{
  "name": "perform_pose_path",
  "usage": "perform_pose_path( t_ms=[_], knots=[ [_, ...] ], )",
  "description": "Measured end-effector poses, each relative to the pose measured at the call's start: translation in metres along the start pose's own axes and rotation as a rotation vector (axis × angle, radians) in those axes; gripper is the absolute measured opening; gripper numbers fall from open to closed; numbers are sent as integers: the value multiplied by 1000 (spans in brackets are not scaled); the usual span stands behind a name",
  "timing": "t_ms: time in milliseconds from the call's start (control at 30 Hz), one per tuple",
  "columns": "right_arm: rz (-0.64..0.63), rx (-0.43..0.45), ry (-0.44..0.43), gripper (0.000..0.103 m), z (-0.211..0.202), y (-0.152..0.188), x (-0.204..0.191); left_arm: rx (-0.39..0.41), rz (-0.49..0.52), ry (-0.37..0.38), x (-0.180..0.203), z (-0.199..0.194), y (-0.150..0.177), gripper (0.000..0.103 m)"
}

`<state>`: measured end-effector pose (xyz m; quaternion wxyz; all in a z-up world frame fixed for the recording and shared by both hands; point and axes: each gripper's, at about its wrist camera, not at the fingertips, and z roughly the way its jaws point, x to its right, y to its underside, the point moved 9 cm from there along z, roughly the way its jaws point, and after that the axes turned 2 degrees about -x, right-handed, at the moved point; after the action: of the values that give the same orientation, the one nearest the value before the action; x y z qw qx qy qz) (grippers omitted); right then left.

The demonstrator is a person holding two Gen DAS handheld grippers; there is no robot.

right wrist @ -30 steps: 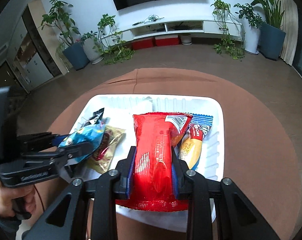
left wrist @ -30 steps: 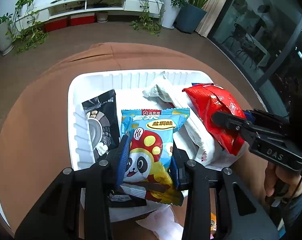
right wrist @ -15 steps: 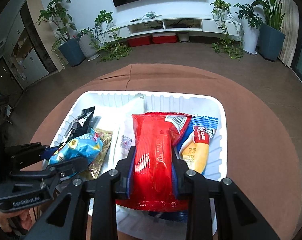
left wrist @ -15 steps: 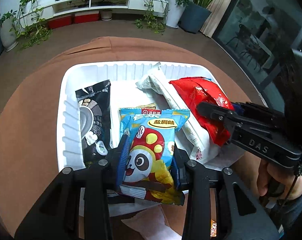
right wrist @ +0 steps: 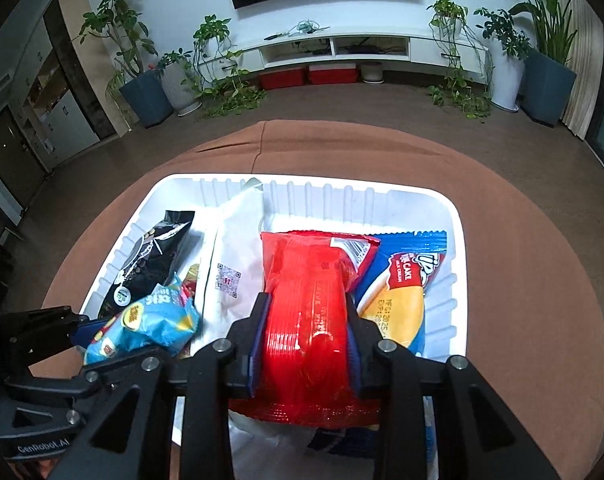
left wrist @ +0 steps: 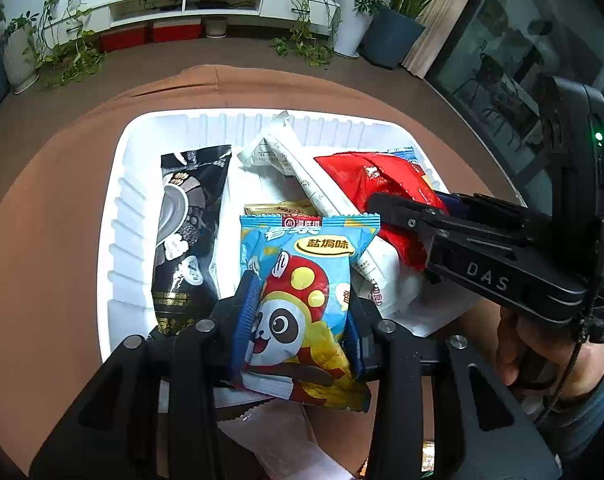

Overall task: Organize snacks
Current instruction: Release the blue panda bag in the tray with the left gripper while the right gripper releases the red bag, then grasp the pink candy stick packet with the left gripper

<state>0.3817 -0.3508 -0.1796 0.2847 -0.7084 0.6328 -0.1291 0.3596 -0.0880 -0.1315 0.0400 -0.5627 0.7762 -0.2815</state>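
A white tray (left wrist: pixel 118 216) on a round brown table holds several snack packets. My left gripper (left wrist: pixel 300 286) has a blue panda packet (left wrist: pixel 302 264) between its blue pads, low over the tray's near edge. Its jaws are opening, with the pads still touching the packet. My right gripper (right wrist: pixel 306 304) grips a red packet (right wrist: pixel 306 276) over the tray's right half. Those jaws are opening too, pads still on the packet. In each wrist view the other gripper shows from the side: the right gripper (left wrist: pixel 386 208), the left gripper (right wrist: pixel 74 332).
In the tray lie a black packet (left wrist: pixel 190 216), a long white packet (left wrist: pixel 302 164), a gold packet (left wrist: pixel 278 208) and a blue-and-yellow cake packet (right wrist: pixel 406 292). A hand (left wrist: pixel 542 356) holds the right gripper. Brown table (right wrist: pixel 522 280) surrounds the tray; potted plants stand on the floor beyond.
Both grippers have edged a little further over the tray with their packets. The right gripper now looms larger in the left wrist view. The red packet sits lower on the cake packet.
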Motion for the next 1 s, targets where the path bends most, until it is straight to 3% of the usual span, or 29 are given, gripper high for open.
perform_pose_path(
  t_ms=[67, 133, 200, 400, 467, 533, 567, 667, 800, 1000],
  knots=[
    [-4, 5, -1, 42, -3, 0, 0, 5, -12, -16, -4, 0, -3, 42],
    [-14, 15, 0, 52, -8, -1, 0, 11, -19, -28, -5, -1, -5, 58],
    [-21, 28, 4, 57, -15, -3, 1, 14, -20, -35, -5, -3, -7, 65],
    [-19, 80, -13, 67, -53, -8, 0, 46, -23, -32, 3, -23, -12, 73],
    [-24, 100, -26, 71, -70, -8, -2, 72, -13, -20, 9, -42, -13, 80],
    [-21, 142, -47, 78, -98, -6, -2, 102, 3, -30, 13, -62, -11, 100],
    [-20, 158, -54, 82, -106, -5, -1, 117, 10, -34, 15, -72, -8, 103],
    [-6, 237, -89, 93, -150, 9, 0, 168, 23, -29, 21, -111, 5, 103],
    [6, 271, -119, 95, -186, 49, 1, 225, 60, -35, 27, -152, 47, 103],
    [43, 252, -125, 96, -203, 132, -4, 158, 72, -25, 37, -162, 130, 103]
  ],
)
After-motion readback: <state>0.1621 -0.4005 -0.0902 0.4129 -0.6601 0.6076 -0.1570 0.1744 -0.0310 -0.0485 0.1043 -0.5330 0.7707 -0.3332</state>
